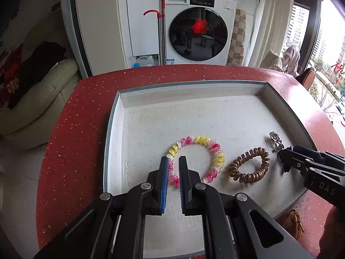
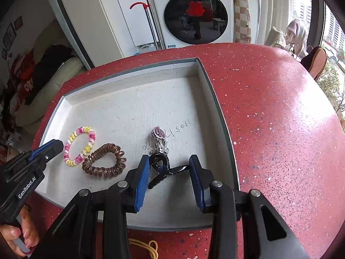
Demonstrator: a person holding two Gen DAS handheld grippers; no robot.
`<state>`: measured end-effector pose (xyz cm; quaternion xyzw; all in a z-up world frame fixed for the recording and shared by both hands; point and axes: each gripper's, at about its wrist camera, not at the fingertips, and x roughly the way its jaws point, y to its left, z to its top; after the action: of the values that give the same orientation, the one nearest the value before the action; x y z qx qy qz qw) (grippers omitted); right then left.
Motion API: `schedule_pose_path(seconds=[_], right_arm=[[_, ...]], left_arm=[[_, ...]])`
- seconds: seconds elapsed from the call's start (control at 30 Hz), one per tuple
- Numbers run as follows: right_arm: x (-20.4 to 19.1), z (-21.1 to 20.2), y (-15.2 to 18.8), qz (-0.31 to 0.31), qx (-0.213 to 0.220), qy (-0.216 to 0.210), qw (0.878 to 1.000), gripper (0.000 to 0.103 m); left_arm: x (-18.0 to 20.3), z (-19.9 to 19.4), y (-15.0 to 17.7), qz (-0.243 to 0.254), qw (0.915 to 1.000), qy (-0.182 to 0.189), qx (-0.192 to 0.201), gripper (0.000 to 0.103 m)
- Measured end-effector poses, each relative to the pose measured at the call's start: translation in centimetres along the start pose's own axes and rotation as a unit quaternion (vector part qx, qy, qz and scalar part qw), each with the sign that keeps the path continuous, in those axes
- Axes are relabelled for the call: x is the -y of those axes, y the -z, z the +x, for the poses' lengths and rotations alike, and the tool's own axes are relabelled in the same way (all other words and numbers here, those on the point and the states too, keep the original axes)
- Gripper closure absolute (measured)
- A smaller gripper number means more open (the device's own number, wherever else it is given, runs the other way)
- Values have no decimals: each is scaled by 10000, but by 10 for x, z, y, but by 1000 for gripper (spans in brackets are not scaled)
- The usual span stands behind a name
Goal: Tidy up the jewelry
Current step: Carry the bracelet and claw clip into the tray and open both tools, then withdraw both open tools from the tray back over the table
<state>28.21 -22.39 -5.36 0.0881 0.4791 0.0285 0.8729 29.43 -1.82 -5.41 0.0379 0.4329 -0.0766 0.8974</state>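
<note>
On the red speckled tabletop (image 1: pixel 71 129) sits a shallow white tray (image 1: pixel 114 129) with a grey rim, filling the middle of both views.

Lower centre, left wrist view: left gripper (image 1: pixel 173 161) fingers drawn narrow, at their tightest. The pink-and-yellow coil bracelet (image 1: pixel 197 157) lies flat on the tray floor; part of its loop shows through the gap. Whether the pads pinch it, cannot tell.

Just right of it, apparently touching it: a brown coil hair tie (image 1: pixel 249 165), also flat on the tray floor.

Lower centre, right wrist view: right gripper (image 2: pixel 169 166) fingers part-open, clamped on the handles of a black hair clip (image 2: pixel 160 166). A silver ornament with a pink stone (image 2: pixel 159 139) hangs at the clip's far end, over handwritten marks on the tray.

Lower left, same view: a hand (image 2: pixel 20 234) on the left gripper's handle.

Upper frame: washing machine (image 1: pixel 198 26), red-handled mop (image 1: pixel 160 21) beside it. A yellow cord (image 2: pixel 146 248) lies on the tabletop at the bottom edge.
</note>
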Motion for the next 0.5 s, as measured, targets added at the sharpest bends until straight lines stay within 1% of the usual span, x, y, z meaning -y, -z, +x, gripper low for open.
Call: schedule_pose_path(seconds=[0.13, 0.2, 0.23, 0.3, 0.33, 0.37, 0.5], right_arm=[[-6, 1, 2, -228, 48, 149, 9996, 62], [-8, 0, 5, -315, 64, 184, 9993, 61], [-8, -1, 5, -323, 71, 174, 9993, 58], [-12, -2, 6, -357, 61, 148, 9992, 48], [-14, -2, 6, -368, 55, 139, 9992, 40], [-15, -2, 6, -349, 49, 116, 9993, 36], [-11, -11, 6, -96, 147, -127, 9998, 34]], left_arm=[[7, 6, 4, 180, 9997, -151, -101, 75], [8, 6, 5, 231, 9994, -241, -64, 75], [9, 6, 5, 251, 9993, -265, -69, 75], [10, 5, 5, 269, 9993, -257, -66, 75], [10, 3, 5, 269, 9994, -232, -54, 75], [10, 1, 5, 264, 9994, -210, -26, 75], [9, -8, 3, 216, 9995, -207, 74, 75]])
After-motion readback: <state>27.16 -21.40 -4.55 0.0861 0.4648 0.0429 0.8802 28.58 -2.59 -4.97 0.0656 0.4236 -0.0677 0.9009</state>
